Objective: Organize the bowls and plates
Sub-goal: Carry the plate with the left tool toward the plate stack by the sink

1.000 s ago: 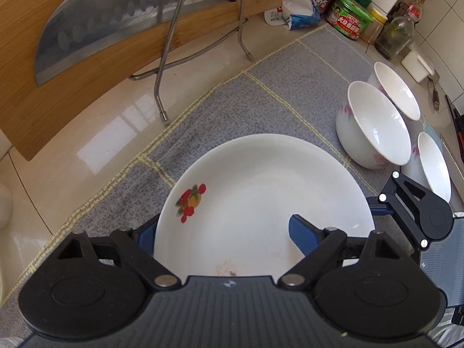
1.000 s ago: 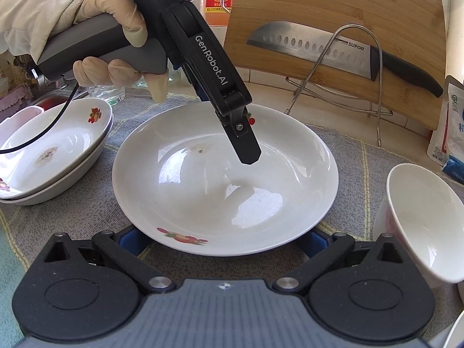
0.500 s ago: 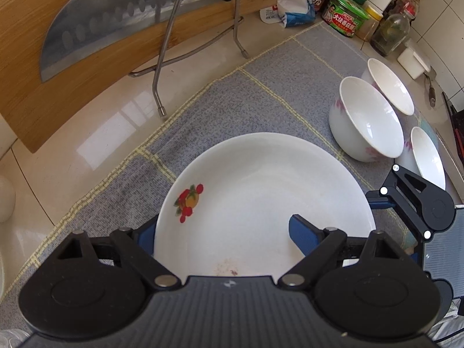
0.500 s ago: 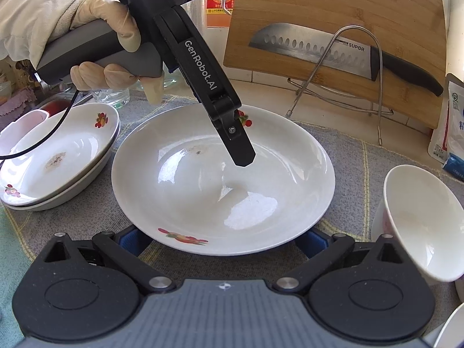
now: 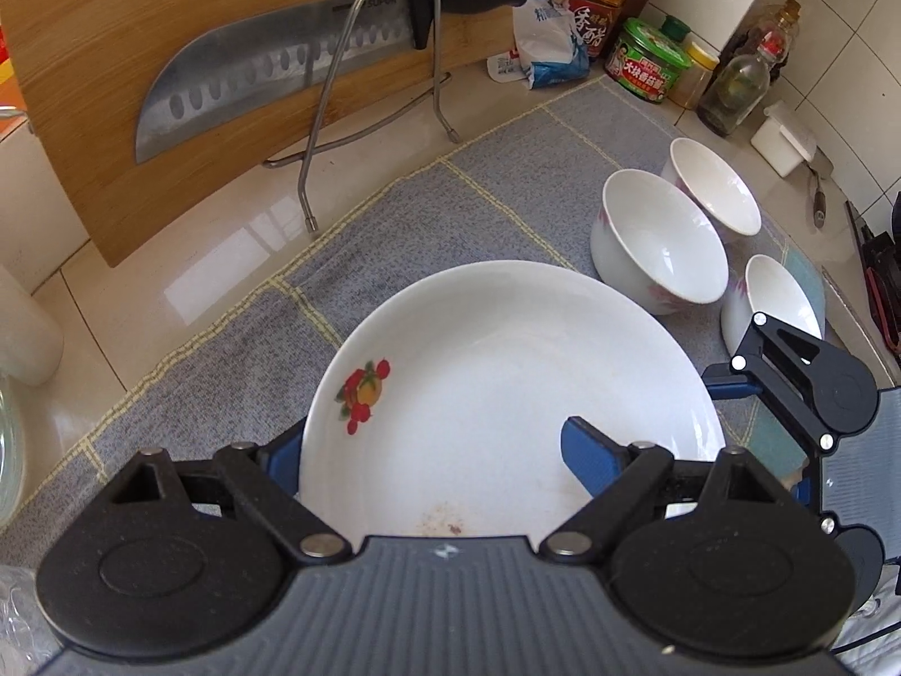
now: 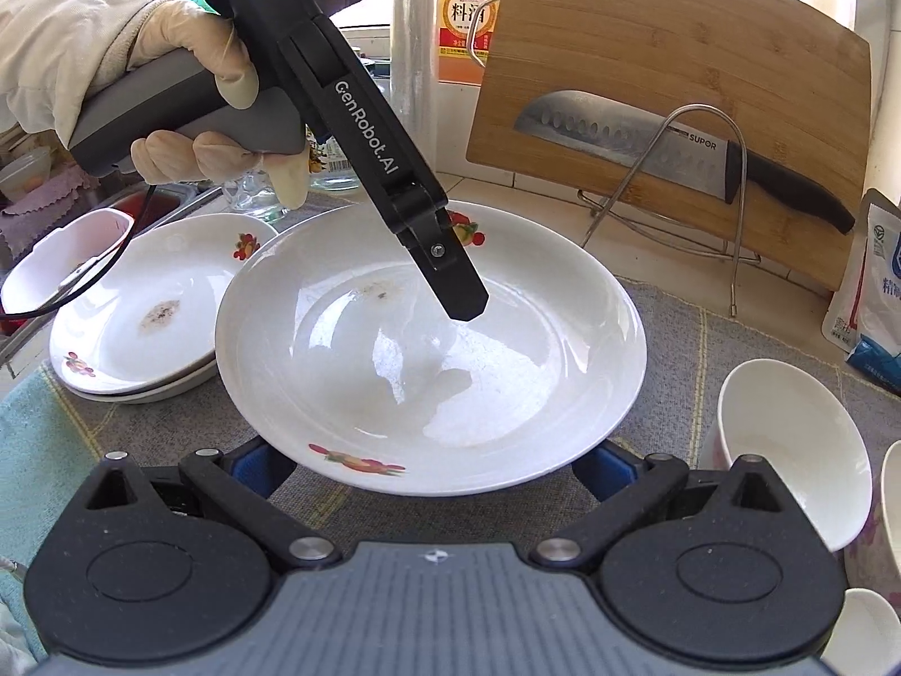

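A white plate with fruit prints (image 5: 507,388) (image 6: 433,349) is held off the grey mat, tilted. My left gripper (image 5: 433,445) is shut on its rim, one blue finger over the plate and one under; it also shows in the right wrist view (image 6: 450,281). My right gripper (image 6: 428,462) is open, its blue fingers under the plate's near rim; whether they touch it I cannot tell. A stack of matching plates (image 6: 141,310) lies at the left. Three white bowls (image 5: 659,242) stand at the right.
A wooden cutting board (image 6: 676,90) with a knife (image 5: 281,73) leans on a wire stand behind the mat. Sauce bottles and jars (image 5: 647,59) line the back wall. A salt bag (image 6: 873,304) stands at the right. A sink area (image 6: 141,203) lies at the far left.
The plate has risen off the mat and moved left toward the plate stack, carried by my left gripper. The bowls look farther away in the left wrist view.
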`<state>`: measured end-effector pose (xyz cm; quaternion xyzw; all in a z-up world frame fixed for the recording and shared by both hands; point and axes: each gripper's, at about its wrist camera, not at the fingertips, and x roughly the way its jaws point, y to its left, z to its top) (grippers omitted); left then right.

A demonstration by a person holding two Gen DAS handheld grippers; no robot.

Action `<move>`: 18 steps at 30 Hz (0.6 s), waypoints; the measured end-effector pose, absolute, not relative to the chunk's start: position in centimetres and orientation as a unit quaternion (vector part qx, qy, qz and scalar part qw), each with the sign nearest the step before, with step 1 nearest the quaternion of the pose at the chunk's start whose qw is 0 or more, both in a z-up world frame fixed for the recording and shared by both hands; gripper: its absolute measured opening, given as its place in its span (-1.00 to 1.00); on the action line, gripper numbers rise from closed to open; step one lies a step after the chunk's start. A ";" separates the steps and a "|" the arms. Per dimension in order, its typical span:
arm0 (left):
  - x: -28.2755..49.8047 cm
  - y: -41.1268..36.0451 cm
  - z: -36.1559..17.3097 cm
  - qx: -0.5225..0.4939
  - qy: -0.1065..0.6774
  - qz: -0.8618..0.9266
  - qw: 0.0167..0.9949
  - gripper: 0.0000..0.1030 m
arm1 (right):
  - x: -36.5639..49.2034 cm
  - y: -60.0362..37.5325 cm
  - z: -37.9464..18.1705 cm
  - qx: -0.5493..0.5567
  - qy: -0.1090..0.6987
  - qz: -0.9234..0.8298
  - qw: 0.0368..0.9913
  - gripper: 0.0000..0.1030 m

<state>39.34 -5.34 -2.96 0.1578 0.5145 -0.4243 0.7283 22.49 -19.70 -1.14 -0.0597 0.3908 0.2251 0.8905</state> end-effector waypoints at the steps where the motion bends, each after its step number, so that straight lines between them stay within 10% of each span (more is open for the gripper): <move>1: 39.1 -5.1 -2.8 0.156 0.514 -0.422 0.730 0.74 | 22.2 -19.6 -0.9 -0.061 0.389 0.228 0.890 1.00; 18: 34.1 1.3 -0.6 0.106 0.501 -0.365 0.777 0.74 | 20.0 -16.2 1.7 -0.096 0.369 0.301 0.874 1.00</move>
